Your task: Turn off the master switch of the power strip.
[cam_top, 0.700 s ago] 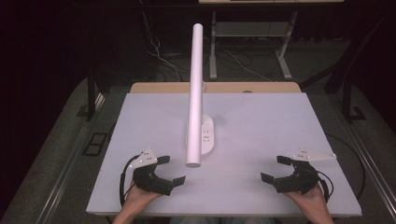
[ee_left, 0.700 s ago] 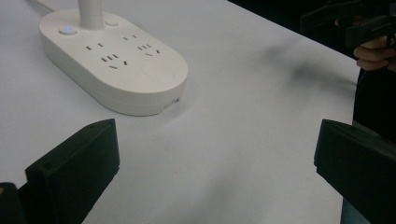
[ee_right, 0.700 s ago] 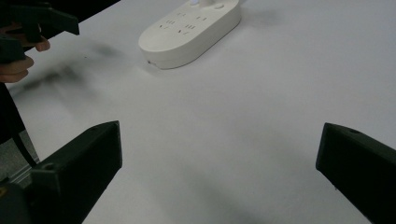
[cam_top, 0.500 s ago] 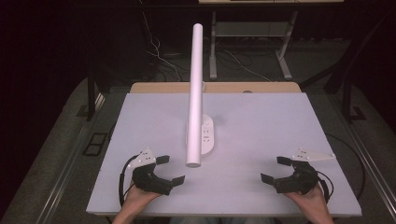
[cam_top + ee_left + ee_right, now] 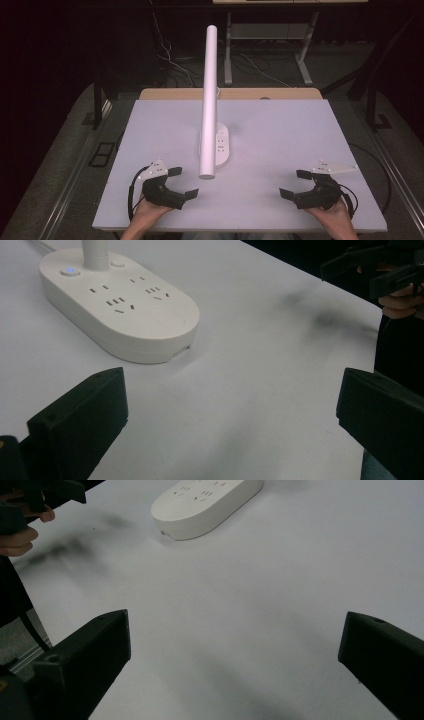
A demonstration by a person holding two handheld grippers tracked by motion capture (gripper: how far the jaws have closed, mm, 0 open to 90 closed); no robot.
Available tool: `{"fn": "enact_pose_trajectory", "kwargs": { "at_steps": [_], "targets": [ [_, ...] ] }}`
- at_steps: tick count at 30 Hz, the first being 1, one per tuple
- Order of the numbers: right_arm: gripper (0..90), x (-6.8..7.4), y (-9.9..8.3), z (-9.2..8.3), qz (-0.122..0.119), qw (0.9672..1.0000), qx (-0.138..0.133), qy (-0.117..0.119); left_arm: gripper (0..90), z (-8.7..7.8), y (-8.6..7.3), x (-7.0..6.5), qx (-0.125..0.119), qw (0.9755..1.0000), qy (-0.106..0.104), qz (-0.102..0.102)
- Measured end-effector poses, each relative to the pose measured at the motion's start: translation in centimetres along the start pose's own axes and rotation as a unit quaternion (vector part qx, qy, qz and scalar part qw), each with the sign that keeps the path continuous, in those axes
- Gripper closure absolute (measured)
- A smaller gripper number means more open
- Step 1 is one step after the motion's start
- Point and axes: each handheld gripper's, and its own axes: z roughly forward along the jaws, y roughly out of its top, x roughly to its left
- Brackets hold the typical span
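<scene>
Smooth white plastic power strip [image 5: 120, 315] on matt table [image 5: 300, 135].

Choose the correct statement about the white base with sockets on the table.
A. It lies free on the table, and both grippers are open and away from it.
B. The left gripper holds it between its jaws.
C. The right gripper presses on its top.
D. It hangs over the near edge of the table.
A. The white base rests flat mid-table, while the left gripper and right gripper sit open near the front edge, apart from it.
</scene>
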Motion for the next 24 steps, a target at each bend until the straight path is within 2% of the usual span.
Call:
{"fn": "enact_pose_trajectory", "kwargs": {
  "at_steps": [7,17,24],
  "targets": [
    [0.0,0.0,0.0,0.1,-0.005,1.0,0.007,0.002,0.0,-0.1,0.2,0.0,0.007,1.0,0.001,0.004],
    [0.0,0.1,-0.1,0.3,-0.009,0.9999,0.013,0.006,0.0,-0.6,0.6,0.2,0.006,1.0,0.001,-0.004],
    [0.0,0.1,-0.1,0.4,-0.011,0.9998,0.016,0.008,0.0,-0.5,1.2,0.1,0.016,0.9998,-0.004,-0.006]
  ]
}}
